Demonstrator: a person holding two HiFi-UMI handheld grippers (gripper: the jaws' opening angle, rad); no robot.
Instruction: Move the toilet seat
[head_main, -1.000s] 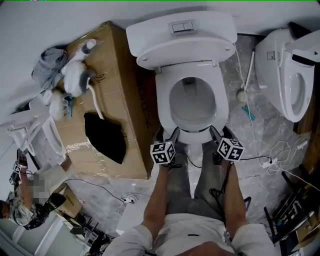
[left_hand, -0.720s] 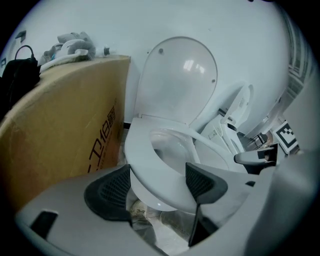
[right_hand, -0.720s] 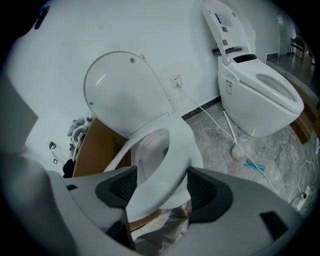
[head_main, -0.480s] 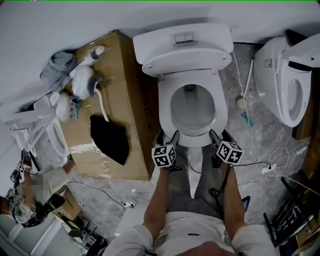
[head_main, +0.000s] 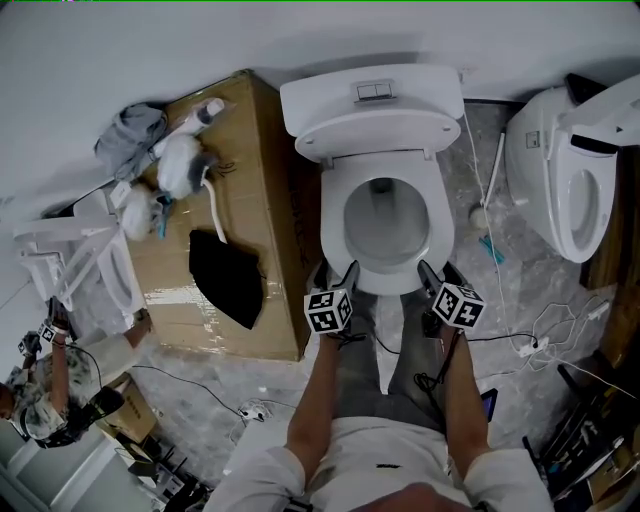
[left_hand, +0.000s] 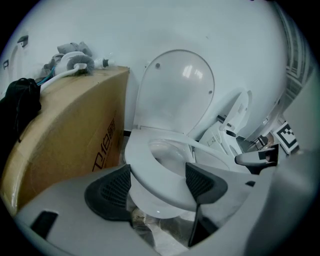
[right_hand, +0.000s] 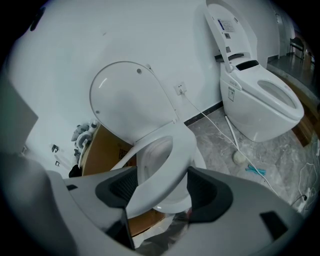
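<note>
White and glossy, the toilet seat (head_main: 336, 222) lies down on the bowl (head_main: 386, 212), with its lid (left_hand: 175, 90) upright against the cistern (head_main: 372, 95). The person faces the toilet with both tongs held low at the bowl's front. The left gripper (head_main: 335, 270) sits at the front-left curve of the seat and the right gripper (head_main: 433, 268) at the front-right curve, with the seat's nose between the two. In the left gripper view the jaws stand apart, and the seat's front rim fills the gap just beyond the dark pads (left_hand: 112, 189). The right gripper view shows the same: jaws apart, the rim crossing the gap at a slant. Whether any pad touches the rim cannot be told. A cardboard box (head_main: 235, 180) stands just beside the toilet on the left with a black cloth (head_main: 225, 275) on top. A second toilet (head_main: 560, 180) stands to the right on the marbled floor (head_main: 500, 290).
</note>
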